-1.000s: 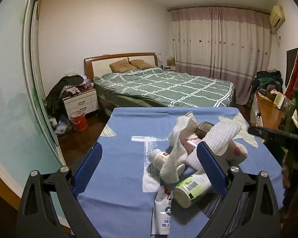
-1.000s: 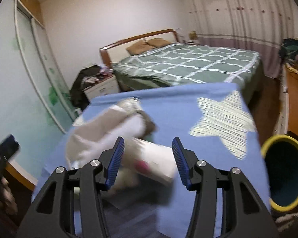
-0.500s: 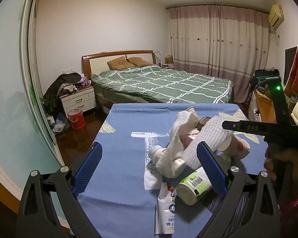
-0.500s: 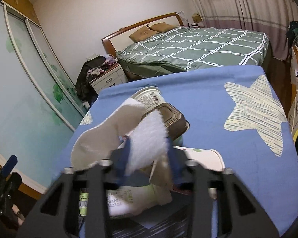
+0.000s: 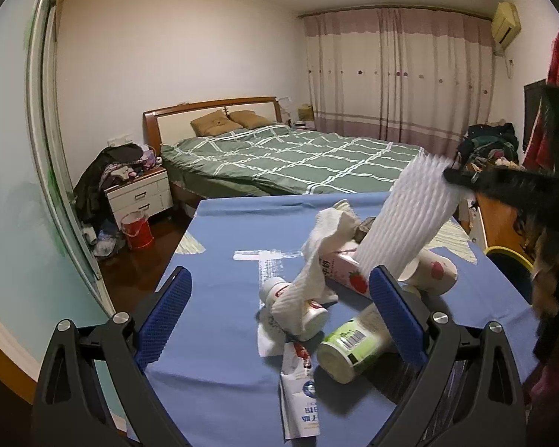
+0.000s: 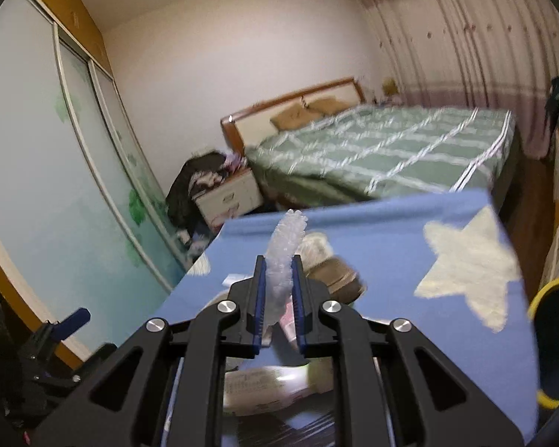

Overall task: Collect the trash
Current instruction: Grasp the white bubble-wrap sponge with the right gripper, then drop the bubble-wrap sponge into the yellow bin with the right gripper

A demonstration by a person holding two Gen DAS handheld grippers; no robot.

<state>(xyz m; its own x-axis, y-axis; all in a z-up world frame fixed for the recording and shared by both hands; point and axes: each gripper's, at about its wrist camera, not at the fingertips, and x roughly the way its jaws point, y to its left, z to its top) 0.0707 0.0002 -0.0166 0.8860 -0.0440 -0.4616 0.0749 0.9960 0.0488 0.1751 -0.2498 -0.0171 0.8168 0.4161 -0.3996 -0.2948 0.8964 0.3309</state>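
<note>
The right gripper (image 6: 278, 300), low centre of its frame, is closing on a white foam net (image 5: 410, 219), pinched between its pads. Below lie a paper towel (image 5: 316, 257), bottles (image 5: 348, 348) and a carton (image 5: 341, 272). The left gripper (image 5: 279, 320) stands spread, empty. A yellow-rimmed bin (image 6: 551, 342) sits at right.

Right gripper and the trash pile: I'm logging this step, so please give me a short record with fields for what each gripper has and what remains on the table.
right gripper: jaws closing on the white foam net sleeve, pads pressing it, sleeve lifted above the pile
left gripper: open, holding nothing
remaining on blue tablecloth: crumpled paper towel, green-label bottle, strawberry milk carton, flat wrapper
bin: yellow-rimmed bin, beside the table's right edge
</note>
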